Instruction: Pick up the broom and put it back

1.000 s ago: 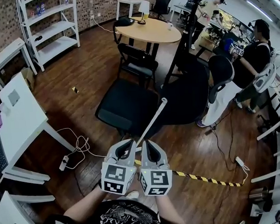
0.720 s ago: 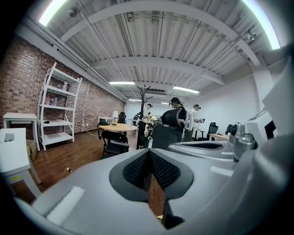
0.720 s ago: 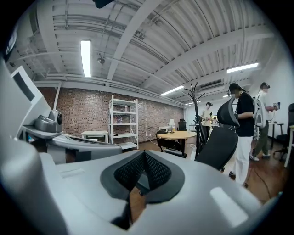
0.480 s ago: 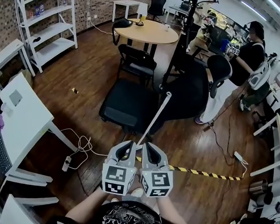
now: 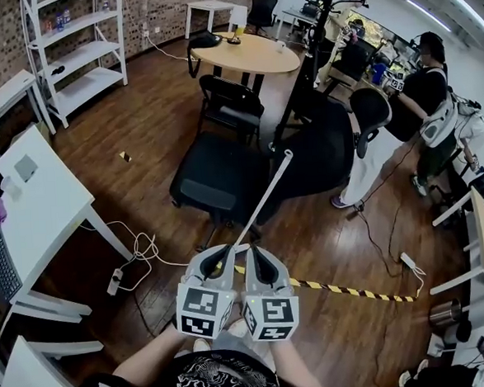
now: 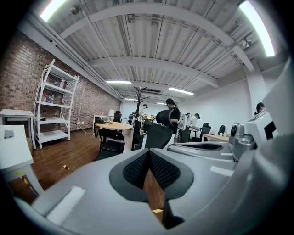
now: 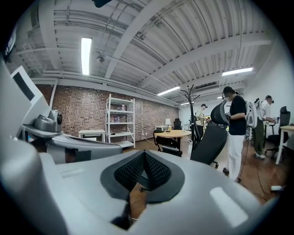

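Observation:
The broom shows only as a long white handle [image 5: 267, 199]. It slants up and to the right, and its tip lies over the black office chair. Its lower end disappears into the narrow gap between my two grippers, which are held side by side low in the head view. The left gripper [image 5: 221, 254] and the right gripper [image 5: 253, 252] both have their jaws together. In the left gripper view the pads [image 6: 148, 158] meet with only floor below them. The right gripper view [image 7: 144, 160] is the same, with the handle's white tip [image 7: 189, 148] ahead. The brush end is hidden.
A black chair [image 5: 216, 182] and a black office chair [image 5: 329, 145] stand straight ahead, with a round wooden table [image 5: 245, 54] behind. A white desk [image 5: 36, 203] and loose cables [image 5: 139, 254] are left. Yellow-black tape [image 5: 348, 291] crosses the floor. People [image 5: 429, 93] stand at right.
Both grippers have travelled forward together with the handle still between them. The chairs and table have shifted slightly in the view. Both pairs of jaws have stayed together.

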Action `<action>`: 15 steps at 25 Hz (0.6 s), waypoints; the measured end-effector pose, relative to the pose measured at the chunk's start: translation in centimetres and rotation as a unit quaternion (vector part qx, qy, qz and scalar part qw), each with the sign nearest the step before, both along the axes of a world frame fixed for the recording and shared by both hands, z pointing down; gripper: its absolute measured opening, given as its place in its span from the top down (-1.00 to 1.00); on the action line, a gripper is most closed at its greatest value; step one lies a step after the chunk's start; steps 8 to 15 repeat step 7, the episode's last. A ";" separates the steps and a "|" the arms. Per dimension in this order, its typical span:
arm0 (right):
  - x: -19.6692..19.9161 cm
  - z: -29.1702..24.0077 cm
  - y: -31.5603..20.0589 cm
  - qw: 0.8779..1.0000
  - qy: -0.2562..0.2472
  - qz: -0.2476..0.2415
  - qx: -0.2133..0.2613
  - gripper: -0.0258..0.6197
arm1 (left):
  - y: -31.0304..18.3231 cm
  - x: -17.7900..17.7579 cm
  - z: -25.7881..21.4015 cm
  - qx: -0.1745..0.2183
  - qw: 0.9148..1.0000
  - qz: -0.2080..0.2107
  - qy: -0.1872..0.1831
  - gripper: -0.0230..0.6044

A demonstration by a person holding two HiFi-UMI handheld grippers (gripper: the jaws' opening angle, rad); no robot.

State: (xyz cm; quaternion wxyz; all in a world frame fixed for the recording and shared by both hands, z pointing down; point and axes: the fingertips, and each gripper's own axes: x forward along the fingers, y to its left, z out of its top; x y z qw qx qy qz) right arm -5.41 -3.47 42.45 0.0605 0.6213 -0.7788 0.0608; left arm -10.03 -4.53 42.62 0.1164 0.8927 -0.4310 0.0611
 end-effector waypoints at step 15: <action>-0.3 0.6 2.3 1.000 0.001 0.005 -0.007 0.91 | 2.0 -0.8 0.6 -0.008 1.000 0.002 0.000 0.91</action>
